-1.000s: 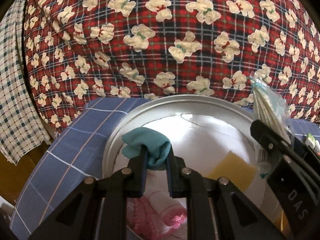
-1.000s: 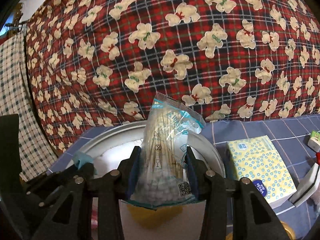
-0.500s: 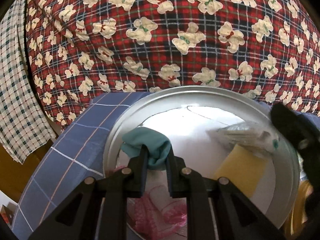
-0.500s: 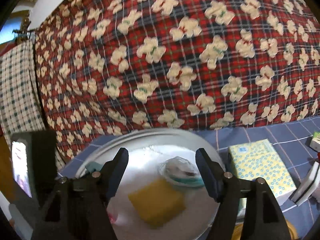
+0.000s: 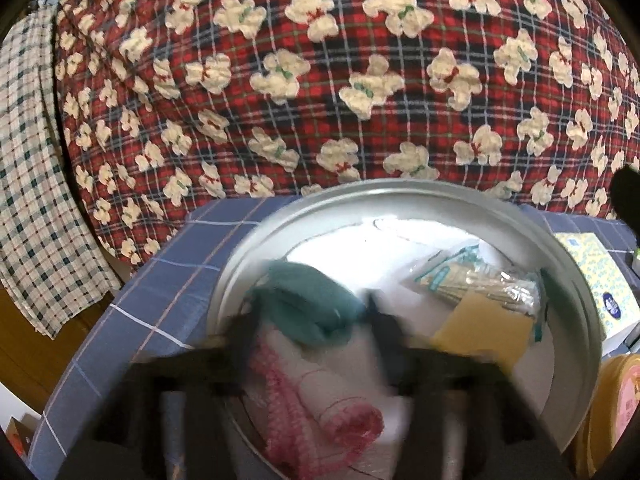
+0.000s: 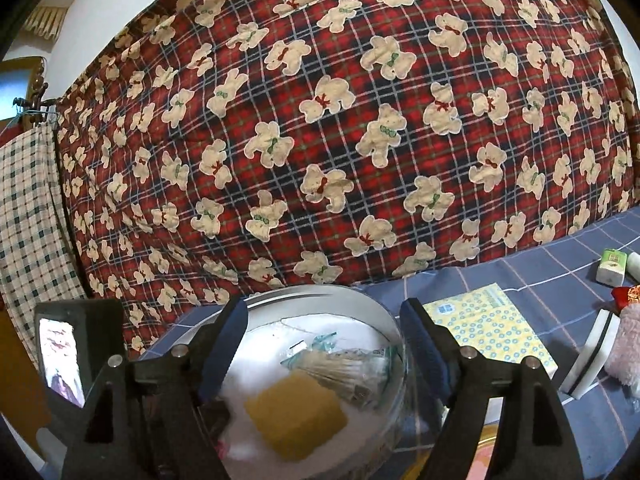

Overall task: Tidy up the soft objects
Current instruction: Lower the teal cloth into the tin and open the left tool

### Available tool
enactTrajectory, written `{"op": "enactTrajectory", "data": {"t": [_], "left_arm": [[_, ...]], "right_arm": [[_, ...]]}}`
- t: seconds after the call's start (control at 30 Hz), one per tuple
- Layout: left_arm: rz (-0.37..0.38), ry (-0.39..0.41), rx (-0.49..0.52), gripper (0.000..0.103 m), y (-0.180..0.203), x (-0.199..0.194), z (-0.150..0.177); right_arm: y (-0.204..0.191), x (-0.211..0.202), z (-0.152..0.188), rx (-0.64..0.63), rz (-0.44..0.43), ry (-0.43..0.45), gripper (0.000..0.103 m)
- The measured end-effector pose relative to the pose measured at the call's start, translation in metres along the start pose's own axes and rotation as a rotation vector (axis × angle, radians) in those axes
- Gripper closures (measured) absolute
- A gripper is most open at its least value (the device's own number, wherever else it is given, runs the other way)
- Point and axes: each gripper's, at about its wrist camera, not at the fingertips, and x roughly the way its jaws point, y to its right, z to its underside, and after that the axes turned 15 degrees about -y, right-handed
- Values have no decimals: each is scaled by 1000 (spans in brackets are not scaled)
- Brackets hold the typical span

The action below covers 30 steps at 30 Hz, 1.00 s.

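A round metal tin (image 5: 576,292) lined with white stands on the blue checked cloth; it also shows in the right wrist view (image 6: 384,308). In it lie a yellow sponge (image 5: 480,328), a clear bag of cotton swabs (image 5: 480,284), a pink knitted piece (image 5: 316,412) and a teal cloth (image 5: 312,304). My left gripper (image 5: 312,332) is blurred, its jaws spread wide, with the teal cloth lying loose between them. My right gripper (image 6: 320,344) is open and empty above the tin, over the sponge (image 6: 296,416) and swab bag (image 6: 344,368).
A big red plaid bear-print quilt (image 6: 340,120) rises behind the tin. A yellow tissue pack (image 6: 492,332), a white box (image 6: 588,364), a pink fluffy thing (image 6: 628,344) and a small green-white box (image 6: 610,266) lie to the right. A checked cloth (image 5: 36,200) hangs at left.
My right gripper dropped the swab bag into the tin, opened and pulled back. My left gripper has just opened, letting go of the teal cloth inside the tin.
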Motion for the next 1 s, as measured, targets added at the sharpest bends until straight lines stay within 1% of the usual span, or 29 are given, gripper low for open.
{"op": "enactTrajectory", "data": {"t": [0.03, 0.07, 0.1, 0.13, 0.2, 0.37, 0.47, 0.63, 0.77, 1.0], "left_arm": [[-9, 26, -10, 6, 0, -5, 1], [-14, 61, -19, 3, -1, -12, 2], [-13, 82, -21, 3, -2, -16, 2], [-11, 101, -17, 0, -1, -20, 2], [-20, 115, -6, 0, 1, -23, 2], [-53, 98, 32, 0, 11, -19, 5], [-38, 110, 40, 0, 15, -23, 8], [-21, 125, 25, 0, 16, -29, 11], [-7, 130, 4, 0, 14, -30, 13], [1, 140, -20, 0, 13, -33, 17]], "right_arm": [[0, -1, 0, -1, -3, 2, 22], [0, -1, 1, -1, -5, 4, 22], [0, -3, 1, -1, -7, 6, 22], [0, -4, 1, -4, -12, 9, 22], [1, -6, 2, -7, -12, 10, 22], [4, -9, 3, -2, -7, 12, 22], [11, -16, 5, -1, 2, 7, 22], [26, -30, 10, -8, 6, -1, 22], [37, -38, 13, -45, 48, 11, 22], [54, -43, 11, -40, 81, 19, 22]]}}
